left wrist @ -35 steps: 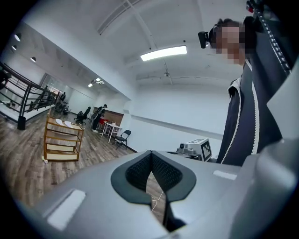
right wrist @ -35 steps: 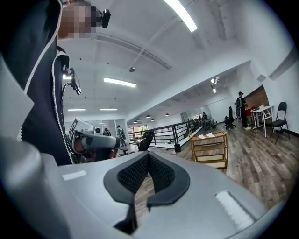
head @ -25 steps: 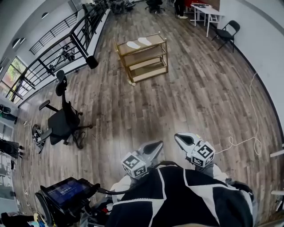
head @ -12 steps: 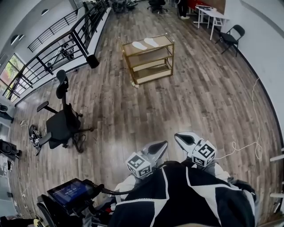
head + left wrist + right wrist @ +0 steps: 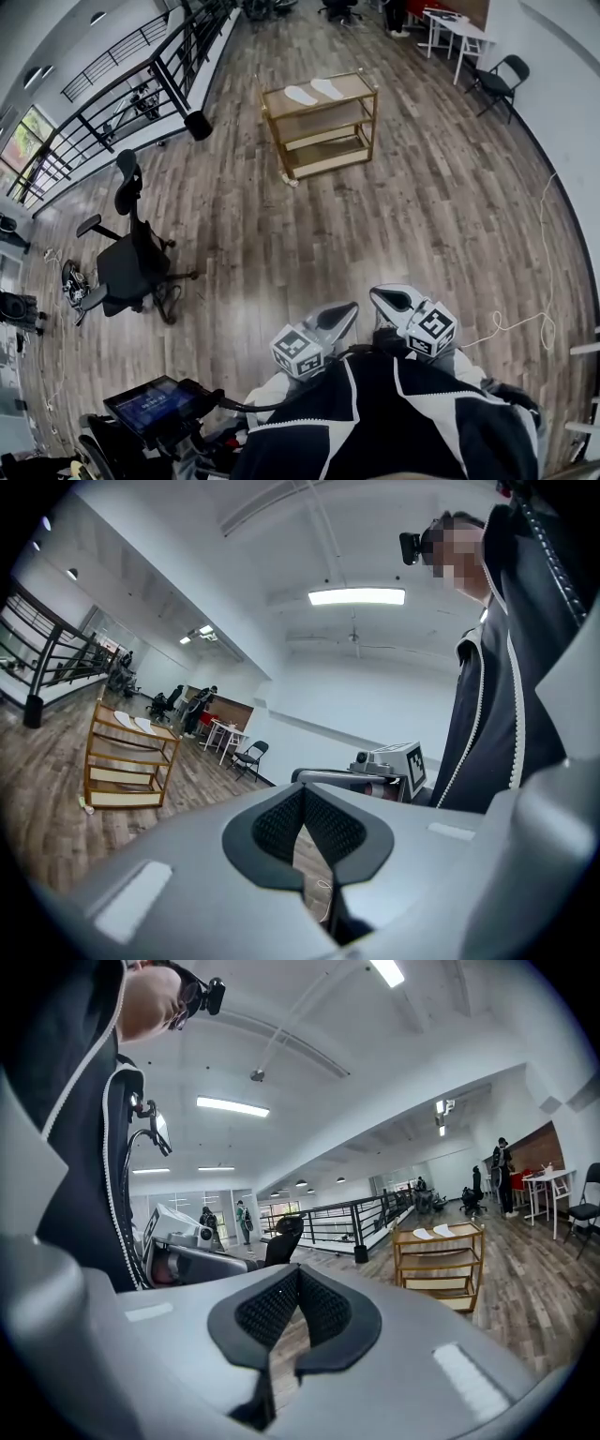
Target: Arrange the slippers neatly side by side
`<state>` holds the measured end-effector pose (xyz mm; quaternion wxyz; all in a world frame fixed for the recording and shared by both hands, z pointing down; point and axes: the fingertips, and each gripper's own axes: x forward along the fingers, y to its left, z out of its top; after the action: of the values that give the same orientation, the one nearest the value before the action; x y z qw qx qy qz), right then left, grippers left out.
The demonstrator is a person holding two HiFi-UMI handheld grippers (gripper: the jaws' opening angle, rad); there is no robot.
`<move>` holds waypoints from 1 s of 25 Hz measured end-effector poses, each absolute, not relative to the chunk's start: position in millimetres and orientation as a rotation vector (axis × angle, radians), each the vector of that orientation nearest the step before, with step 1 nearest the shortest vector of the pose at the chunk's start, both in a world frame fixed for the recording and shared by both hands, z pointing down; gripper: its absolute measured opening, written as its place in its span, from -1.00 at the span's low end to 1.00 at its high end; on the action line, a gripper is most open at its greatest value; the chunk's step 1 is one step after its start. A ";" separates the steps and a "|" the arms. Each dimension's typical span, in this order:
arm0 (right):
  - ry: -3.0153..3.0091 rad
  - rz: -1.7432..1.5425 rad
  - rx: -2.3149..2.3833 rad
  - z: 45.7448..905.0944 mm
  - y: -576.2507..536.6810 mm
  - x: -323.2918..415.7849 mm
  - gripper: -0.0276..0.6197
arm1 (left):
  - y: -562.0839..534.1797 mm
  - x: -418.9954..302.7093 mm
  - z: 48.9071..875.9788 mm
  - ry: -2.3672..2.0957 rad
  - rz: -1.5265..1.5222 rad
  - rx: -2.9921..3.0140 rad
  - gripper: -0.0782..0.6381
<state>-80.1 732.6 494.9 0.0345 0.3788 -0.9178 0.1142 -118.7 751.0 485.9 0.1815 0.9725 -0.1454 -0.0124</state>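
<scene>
Head view: the two white slippers (image 5: 301,95) are lying on the top tier of the gold shelf cart (image 5: 323,106) at twelve o'clock. They are well apart from the left gripper (image 5: 345,312) and right gripper (image 5: 384,300) at six o'clock. What the lower tiers are holding is too small to tell. The slippers are looking flat, light and floppy, so pinching each by an edge seems best.

Left gripper view: its jaws are sitting closed on nothing, and the cart is standing at nine o'clock.

Right gripper view: its jaws are likewise resting together, empty, and the cart is standing at three o'clock.
</scene>
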 end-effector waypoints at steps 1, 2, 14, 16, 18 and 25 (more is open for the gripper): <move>-2.826 0.356 1.157 495.6 724.6 -76.8 -0.90 | 743.4 -115.4 487.1 -0.421 -0.035 2.740 -0.74; -2.832 0.358 1.146 495.5 715.9 -72.4 -0.90 | 734.9 -111.2 487.4 -0.435 -0.033 2.737 -0.74; -2.877 0.343 1.022 478.6 591.3 11.8 -0.90 | 613.2 -19.5 472.2 -0.517 -0.030 2.727 -0.74; -2.882 0.339 1.025 475.1 575.7 27.1 -0.90 | 597.3 -1.9 467.7 -0.504 -0.023 2.741 -0.74; -2.884 0.334 1.022 474.2 562.2 40.6 -0.90 | 583.0 14.5 464.2 -0.497 -0.012 2.757 -0.74; -2.911 0.379 0.998 484.0 527.6 86.9 -0.90 | 544.1 57.3 467.2 -0.539 0.013 2.759 -0.74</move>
<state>86.9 527.6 484.0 0.0204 0.3218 -0.9387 0.1222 57.3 544.1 467.2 0.1644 0.9680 -0.1893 0.0047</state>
